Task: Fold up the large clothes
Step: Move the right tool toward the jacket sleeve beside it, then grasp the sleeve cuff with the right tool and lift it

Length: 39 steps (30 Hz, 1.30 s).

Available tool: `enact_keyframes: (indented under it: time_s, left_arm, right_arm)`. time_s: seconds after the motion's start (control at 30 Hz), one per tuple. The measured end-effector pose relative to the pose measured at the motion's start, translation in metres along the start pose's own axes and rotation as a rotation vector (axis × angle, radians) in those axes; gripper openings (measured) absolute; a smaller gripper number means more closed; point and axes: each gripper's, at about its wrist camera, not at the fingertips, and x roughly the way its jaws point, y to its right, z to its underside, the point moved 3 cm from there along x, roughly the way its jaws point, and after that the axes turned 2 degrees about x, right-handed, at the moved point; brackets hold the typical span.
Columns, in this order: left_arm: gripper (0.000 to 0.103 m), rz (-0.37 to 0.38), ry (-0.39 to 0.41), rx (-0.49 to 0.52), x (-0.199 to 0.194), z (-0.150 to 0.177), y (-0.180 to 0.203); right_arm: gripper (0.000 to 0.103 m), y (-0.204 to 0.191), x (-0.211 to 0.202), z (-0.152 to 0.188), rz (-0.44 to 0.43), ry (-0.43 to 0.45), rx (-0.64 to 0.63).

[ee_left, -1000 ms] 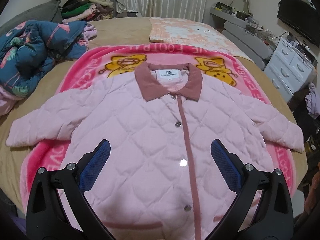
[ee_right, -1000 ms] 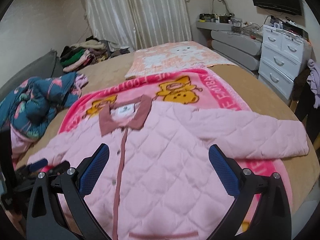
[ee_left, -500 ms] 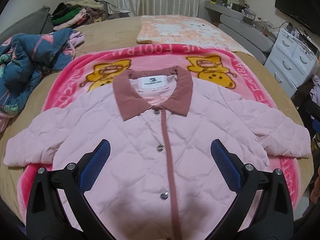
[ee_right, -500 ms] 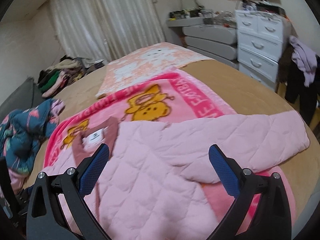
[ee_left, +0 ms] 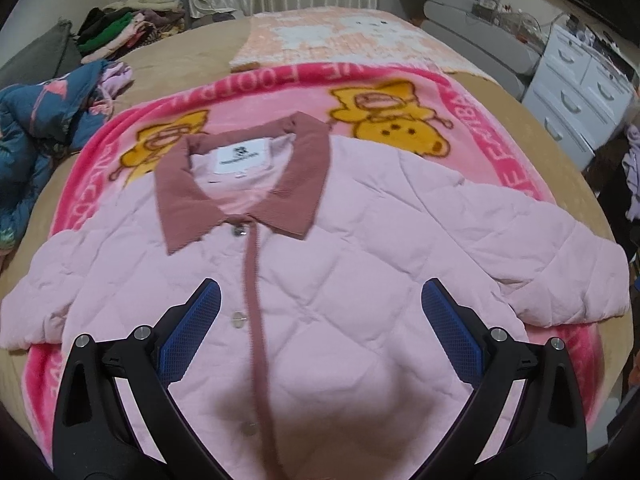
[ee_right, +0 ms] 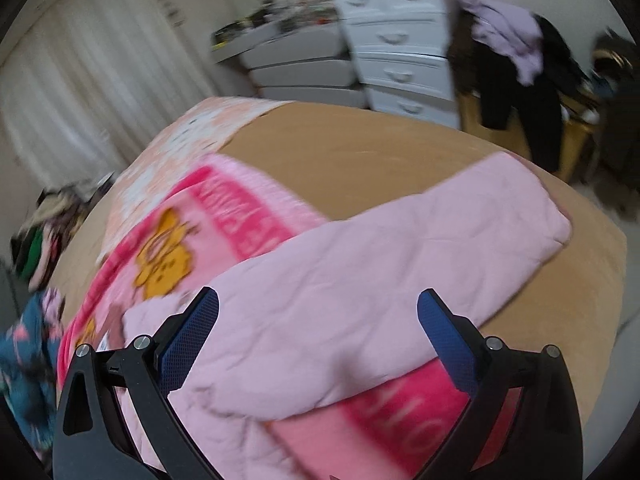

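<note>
I'm seeing the pink quilted jacket (ee_left: 360,264) lying flat, front up, buttoned, on the pink blanket (ee_left: 400,80) on the bed (ee_right: 360,140). Left gripper (ee_left: 320,320) and right gripper (ee_right: 318,324) are hovering, fingers spread, empty.

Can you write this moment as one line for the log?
left gripper: open, over jacket front | right gripper: open, over sleeve | jacket: flat, unfolded

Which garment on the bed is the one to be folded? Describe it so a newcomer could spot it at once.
On the tan bed, look at the bright pink cartoon-bear blanket. Spread flat on it, front up, lies the pale pink quilted jacket, sleeves out to both sides. Its dusty-rose collar and matching snap-buttoned front strip set it apart from the crumpled dark blue floral garment at the bed's edge.
</note>
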Motion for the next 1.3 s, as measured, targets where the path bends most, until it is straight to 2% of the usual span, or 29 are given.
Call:
enact_keyframes:
  time_s: [0.33, 0.57, 0.7, 0.8, 0.83, 0.87, 0.9, 1.0, 1.03, 1.07, 1.17, 1.3]
  left_arm:
    - [0.094, 0.000, -0.059, 0.043, 0.029, -0.001, 0.049]
    - [0.094, -0.017, -0.079, 0.057, 0.045, -0.004, 0.066]
    - [0.094, -0.023, -0.084, 0.062, 0.052, -0.006, 0.070]
    - [0.094, -0.025, -0.088, 0.059, 0.058, -0.007, 0.067]
    - [0.094, -0.024, -0.093, 0.052, 0.059, -0.007, 0.064]
    - [0.094, -0.024, -0.098, 0.045, 0.059, -0.006, 0.061]
    - [0.094, -0.025, -0.099, 0.044, 0.059, -0.006, 0.058]
    - [0.094, -0.034, -0.092, 0.049, 0.055, -0.006, 0.048]
    - [0.094, -0.037, -0.088, 0.049, 0.051, -0.006, 0.043]
    - [0.094, -0.037, -0.086, 0.044, 0.049, -0.007, 0.038]
    - [0.094, -0.029, -0.074, 0.028, 0.038, -0.008, 0.025]
    - [0.094, -0.060, -0.028, 0.019, 0.018, -0.012, 0.002]
  right_arm:
    - [0.099, 0.088, 0.030, -0.012, 0.092, -0.029, 0.235]
    - [0.099, 0.145, 0.050, -0.007, 0.172, -0.051, 0.411]
    - [0.099, 0.172, 0.074, 0.004, 0.155, -0.101, 0.518]
    - [0.099, 0.185, 0.083, 0.004, 0.094, -0.063, 0.573]
    - [0.096, 0.187, 0.084, 0.002, 0.074, -0.043, 0.575]
    - [0.080, 0.188, 0.084, 0.001, 0.051, -0.024, 0.578]
    - [0.070, 0.192, 0.086, 0.001, 0.041, -0.010, 0.582]
    - [0.046, 0.200, 0.087, 0.002, -0.004, 0.010, 0.619]
    - [0.031, 0.198, 0.086, -0.001, -0.039, 0.017, 0.616]
    - [0.025, 0.192, 0.082, -0.004, -0.066, 0.032, 0.598]
    - [0.018, 0.167, 0.061, -0.021, -0.082, 0.102, 0.486]
    - [0.016, 0.121, 0.032, -0.035, -0.110, 0.178, 0.321]
